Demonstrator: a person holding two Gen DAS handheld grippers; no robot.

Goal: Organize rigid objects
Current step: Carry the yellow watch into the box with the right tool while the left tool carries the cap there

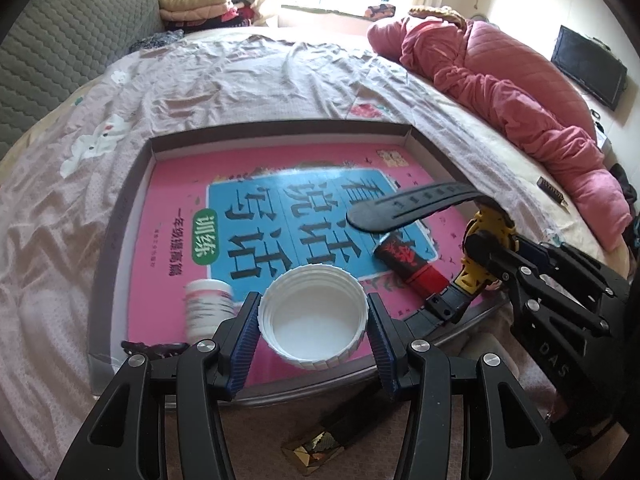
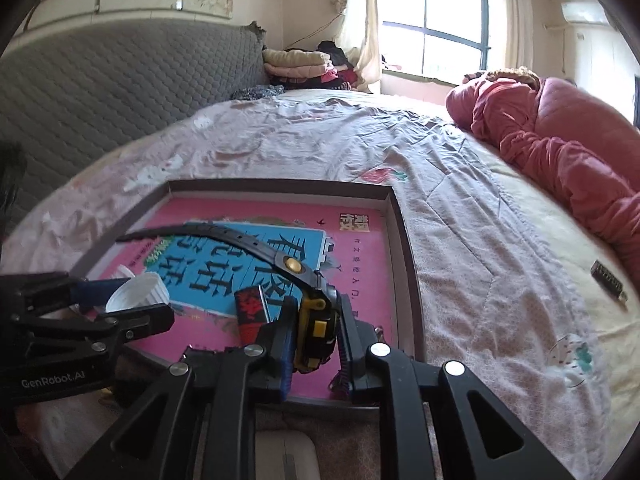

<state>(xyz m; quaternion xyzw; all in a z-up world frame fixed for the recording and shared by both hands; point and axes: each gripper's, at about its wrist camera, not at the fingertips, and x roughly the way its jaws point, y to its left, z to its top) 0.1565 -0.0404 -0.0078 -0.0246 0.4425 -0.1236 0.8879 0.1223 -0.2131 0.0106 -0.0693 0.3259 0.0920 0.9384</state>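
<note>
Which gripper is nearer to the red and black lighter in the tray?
Right. The right gripper, holding the watch, sits just beside the lighter; the left gripper holds the white cap, farther off.

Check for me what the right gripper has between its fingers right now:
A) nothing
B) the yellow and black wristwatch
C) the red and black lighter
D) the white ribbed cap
B: in the right wrist view the right gripper has its blue pads on either side of the yellow and black wristwatch case, over the tray; the white ribbed cap sits in the left gripper.
</note>
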